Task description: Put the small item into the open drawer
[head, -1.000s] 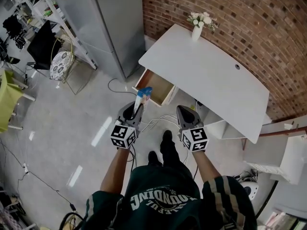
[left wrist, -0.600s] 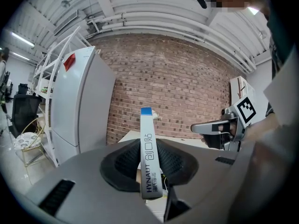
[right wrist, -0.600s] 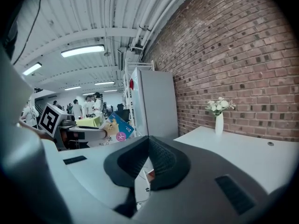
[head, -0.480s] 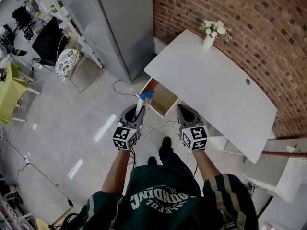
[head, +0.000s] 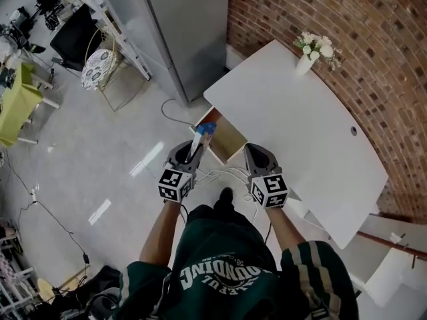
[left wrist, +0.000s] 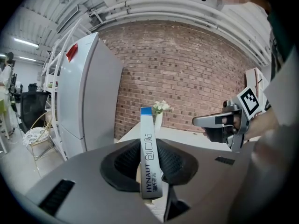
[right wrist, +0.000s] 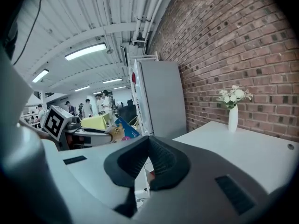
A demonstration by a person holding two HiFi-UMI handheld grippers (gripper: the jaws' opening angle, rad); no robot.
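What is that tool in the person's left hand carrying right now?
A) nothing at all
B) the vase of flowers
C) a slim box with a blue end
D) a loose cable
C: in the left gripper view, the fingers of the left gripper pinch a slim box that stands upright, blue end on top.

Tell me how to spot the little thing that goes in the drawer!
Find the white desk by the brick wall; its open drawer sticks out at one side. Just in front, the left gripper has its jaws shut on a thin, flat packet. It is the only white strip with a blue tip; the right gripper holds nothing.
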